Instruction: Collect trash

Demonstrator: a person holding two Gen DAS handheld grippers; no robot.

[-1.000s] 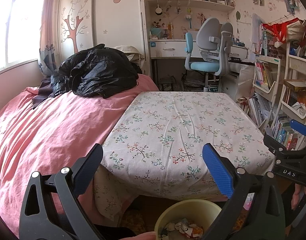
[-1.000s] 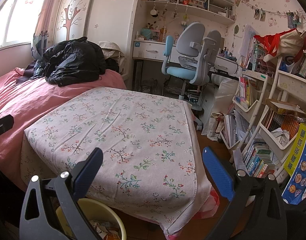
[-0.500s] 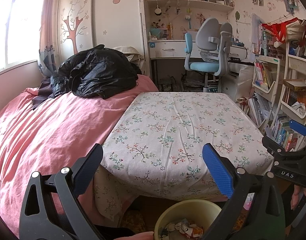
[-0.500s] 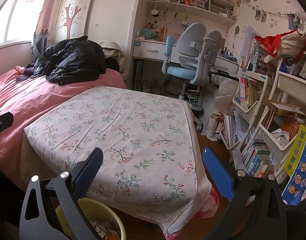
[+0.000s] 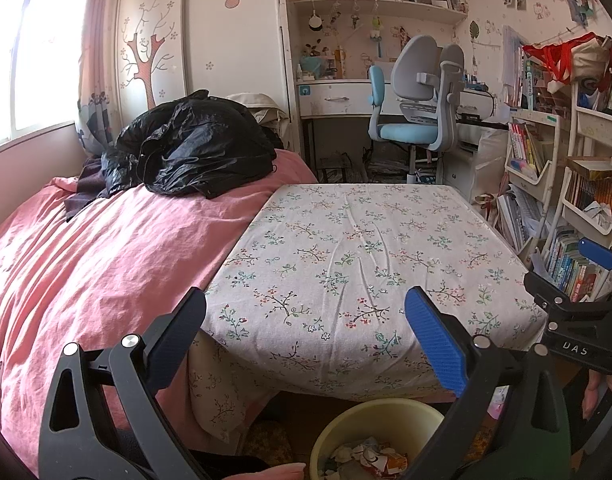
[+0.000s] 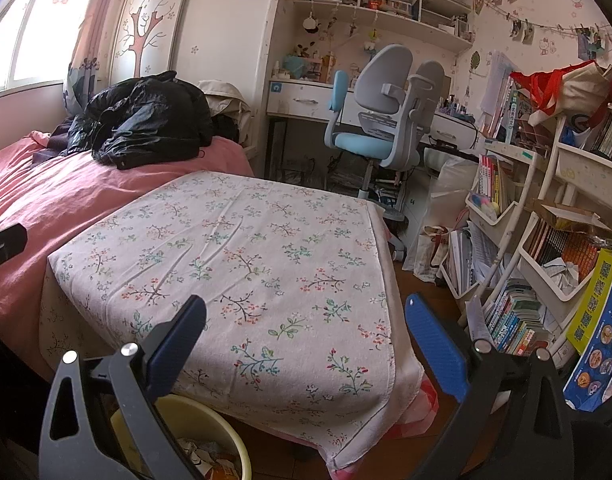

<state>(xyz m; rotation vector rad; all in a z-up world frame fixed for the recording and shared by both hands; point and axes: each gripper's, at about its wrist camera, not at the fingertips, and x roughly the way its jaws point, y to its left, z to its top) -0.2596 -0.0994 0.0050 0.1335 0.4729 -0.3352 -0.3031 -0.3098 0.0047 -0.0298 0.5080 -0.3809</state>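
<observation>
A yellow bin [image 5: 380, 416] holding crumpled trash [image 5: 366, 458] stands on the floor in front of the table with the floral cloth [image 5: 358, 256]. It also shows in the right wrist view [image 6: 229, 440], at the lower left. My left gripper [image 5: 306, 320] is open and empty, held above the bin at the table's near edge. My right gripper [image 6: 306, 324] is open and empty over the table's near right corner; it also shows at the right edge of the left wrist view [image 5: 578, 312]. I see no trash on the cloth.
A pink bed [image 5: 85, 264] with a black jacket [image 5: 189, 148] lies left of the table. A desk chair [image 5: 418, 108] stands behind. Shelves of books [image 6: 546, 248] crowd the right side. A blue poster [image 6: 598, 344] leans at far right.
Almost nothing: both views shift very slightly, and both grippers stay open and empty.
</observation>
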